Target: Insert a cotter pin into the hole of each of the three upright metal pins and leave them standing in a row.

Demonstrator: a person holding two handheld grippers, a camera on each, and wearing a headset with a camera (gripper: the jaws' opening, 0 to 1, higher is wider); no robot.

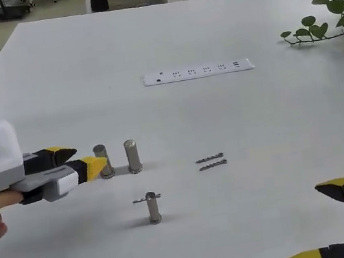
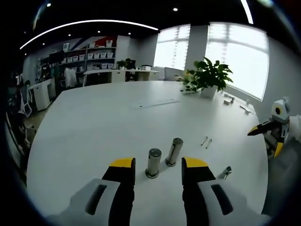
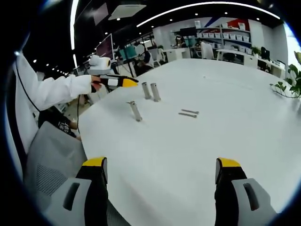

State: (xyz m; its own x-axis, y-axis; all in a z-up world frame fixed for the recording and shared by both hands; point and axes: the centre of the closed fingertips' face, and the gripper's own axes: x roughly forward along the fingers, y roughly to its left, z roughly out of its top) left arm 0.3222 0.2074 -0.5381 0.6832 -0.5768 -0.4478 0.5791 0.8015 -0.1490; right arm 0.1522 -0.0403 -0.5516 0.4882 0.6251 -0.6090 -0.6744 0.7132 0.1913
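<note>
While my left claw [image 1: 82, 158] stands open, its jaws framing one upright pin [image 2: 153, 163] on the white table [image 1: 256, 122], a second pin [image 1: 133, 156] stands just beside it. The third pin [image 1: 153, 209], nearer me, carries a cotter pin [image 1: 145, 199]. Two loose cotter pins [image 1: 211, 161] lie to the right, and my right claw [image 3: 160, 165] gapes wide, well apart.

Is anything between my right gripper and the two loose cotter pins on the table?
Nothing visible. Bare table lies between the open right gripper and the two loose cotter pins. The upright metal pin that already carries a cotter pin stands off to one side of that path.
</note>
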